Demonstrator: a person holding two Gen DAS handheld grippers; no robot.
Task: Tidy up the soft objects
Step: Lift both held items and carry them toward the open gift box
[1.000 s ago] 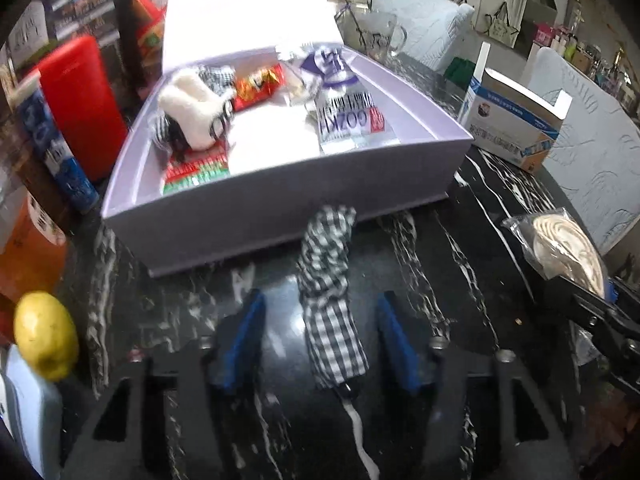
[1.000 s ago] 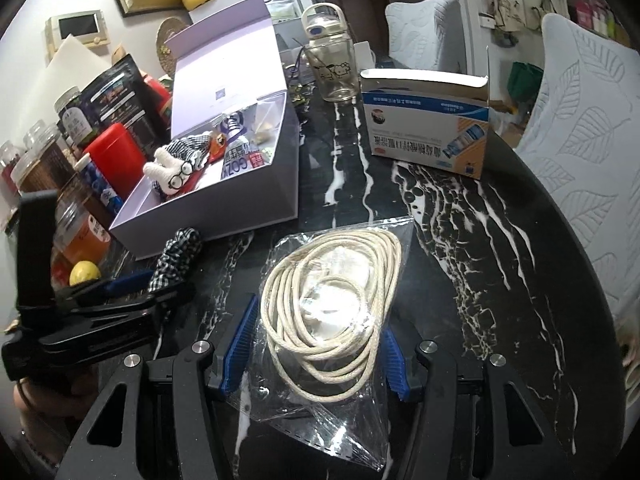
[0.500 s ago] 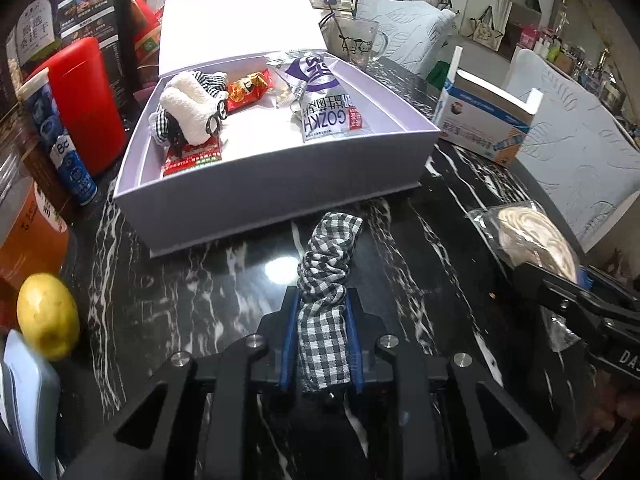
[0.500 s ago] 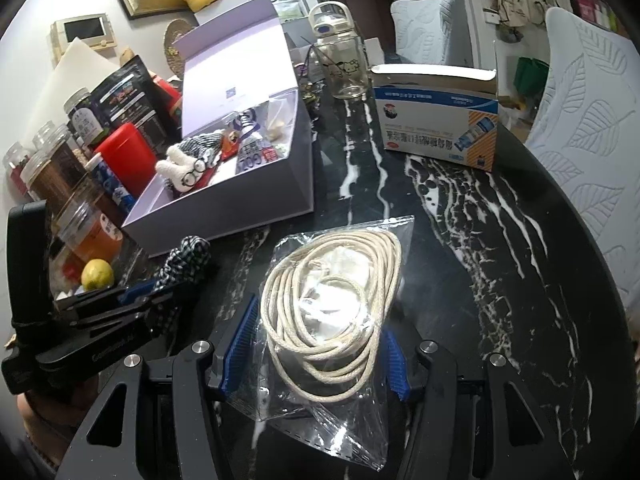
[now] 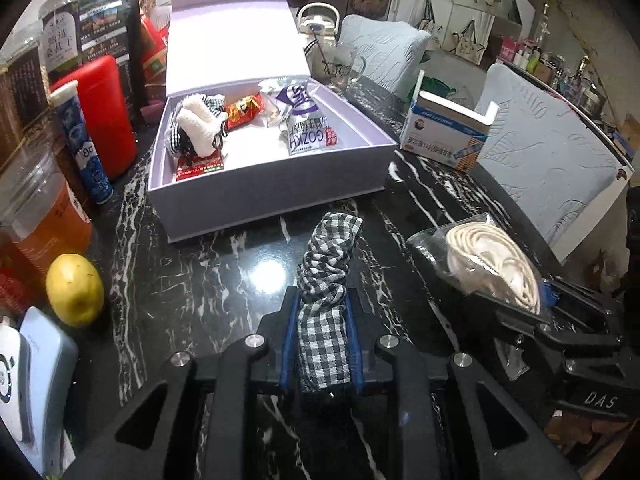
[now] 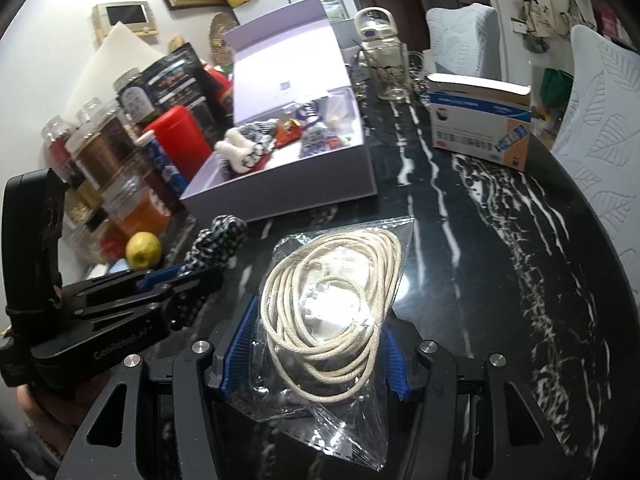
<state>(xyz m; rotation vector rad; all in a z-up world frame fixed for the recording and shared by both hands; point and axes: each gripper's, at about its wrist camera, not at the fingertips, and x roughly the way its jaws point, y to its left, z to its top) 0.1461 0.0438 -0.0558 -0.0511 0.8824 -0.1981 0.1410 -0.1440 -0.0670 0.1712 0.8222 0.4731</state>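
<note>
The left claw is clamped on a black-and-white checked scrunchie; its blue pads press the cloth from both sides, and the free end of the scrunchie sticks out forward toward the open lilac box. The scrunchie seems clear of the black marbled worktop, just in front of the box's near wall.

The right claw grips a clear plastic bag holding a coil of cream rope. The bag sits between the ribbed blue pads, and its loose corner hangs down in front of the claw. In the left wrist view the same bag shows at the right, well apart from the box.

Inside the box lie a white fluffy toy, a red snack packet and a silver pouch with purple print. A lemon rests on the worktop to the left, near some jars and a red canister. A blue-and-white carton stands to the right of the box.
</note>
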